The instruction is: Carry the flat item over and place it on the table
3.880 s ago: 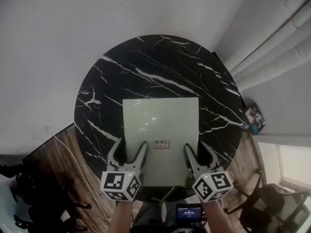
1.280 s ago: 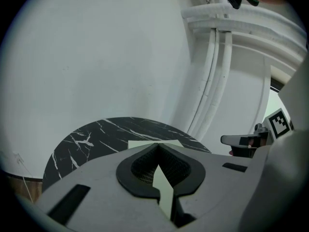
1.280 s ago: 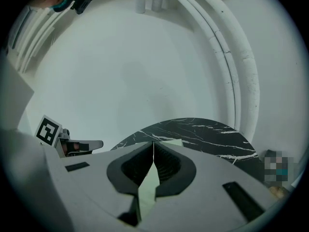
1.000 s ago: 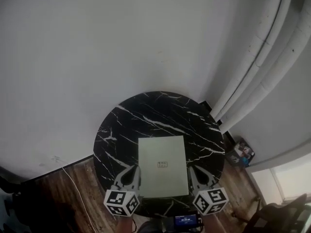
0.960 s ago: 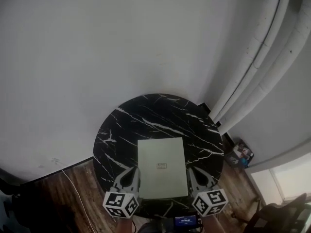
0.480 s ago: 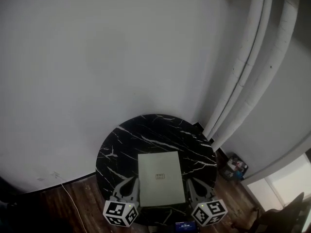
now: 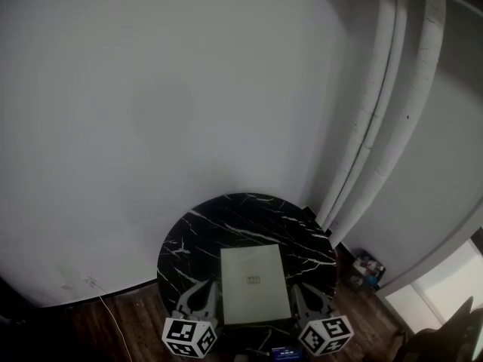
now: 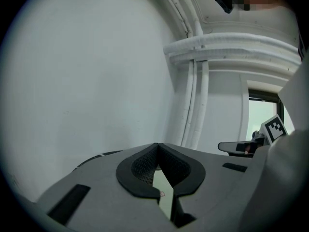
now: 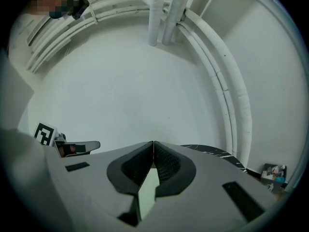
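Observation:
The flat item (image 7: 254,283), a pale green square panel with a small label, lies on the round black marble table (image 7: 226,217). My left gripper (image 7: 202,289) sits just off its near left corner, shut and holding nothing. At the near right corner my right gripper (image 7: 303,291) is likewise shut and empty. In the left gripper view the left gripper (image 8: 157,146) has its jaws met, with a strip of the flat item (image 8: 164,199) showing below them. The right gripper (image 9: 153,143) looks the same in its own view, above a strip of the flat item (image 9: 147,192).
A white wall stands behind the table, with white pipes (image 7: 377,127) running up at the right. On the wooden floor lie a thin cable (image 7: 106,308) at the left and a small colourful object (image 7: 366,266) at the right. A small screen (image 7: 283,351) shows at the bottom edge.
The head view has pulled back, so table and item look smaller and lower. Both grippers, open at the item's near edge at first, are now shut and stay beside its near corners.

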Demonstrator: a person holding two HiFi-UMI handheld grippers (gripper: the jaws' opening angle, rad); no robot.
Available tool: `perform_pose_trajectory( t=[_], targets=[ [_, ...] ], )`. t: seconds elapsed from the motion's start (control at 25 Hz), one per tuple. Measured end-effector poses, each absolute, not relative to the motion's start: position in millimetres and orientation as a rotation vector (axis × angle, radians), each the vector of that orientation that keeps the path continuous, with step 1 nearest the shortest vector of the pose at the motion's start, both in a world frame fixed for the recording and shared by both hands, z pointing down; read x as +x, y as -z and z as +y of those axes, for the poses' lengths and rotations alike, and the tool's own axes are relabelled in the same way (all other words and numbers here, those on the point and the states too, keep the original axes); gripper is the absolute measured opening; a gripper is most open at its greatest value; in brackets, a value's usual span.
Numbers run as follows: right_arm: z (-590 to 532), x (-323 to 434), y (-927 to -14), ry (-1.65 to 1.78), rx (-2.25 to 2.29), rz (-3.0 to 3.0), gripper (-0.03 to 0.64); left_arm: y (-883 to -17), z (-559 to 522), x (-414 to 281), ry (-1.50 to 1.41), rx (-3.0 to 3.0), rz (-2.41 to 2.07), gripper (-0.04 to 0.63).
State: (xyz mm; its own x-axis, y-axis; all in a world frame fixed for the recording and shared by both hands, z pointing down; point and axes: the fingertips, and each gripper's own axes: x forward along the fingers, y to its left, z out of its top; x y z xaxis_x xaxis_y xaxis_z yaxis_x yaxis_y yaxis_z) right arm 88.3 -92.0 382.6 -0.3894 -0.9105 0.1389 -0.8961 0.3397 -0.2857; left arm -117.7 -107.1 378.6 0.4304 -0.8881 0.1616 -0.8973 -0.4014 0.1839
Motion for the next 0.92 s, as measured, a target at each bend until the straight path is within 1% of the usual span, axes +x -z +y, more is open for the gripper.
perform_pose_trajectory(
  t=[0.56, 0.92],
  targets=[
    [-78.2, 80.8, -375.9, 0.484, -1.695, 2.514, 0.018, -368.1, -88.7, -128.3, -0.019, 2.444, -1.571, 0.012],
    [-81.8, 87.2, -381.3, 0.508, -1.703, 2.499, 0.018, -369.8, -90.4, -120.8, -0.017, 2.448, -1.548, 0.012]
  ],
)
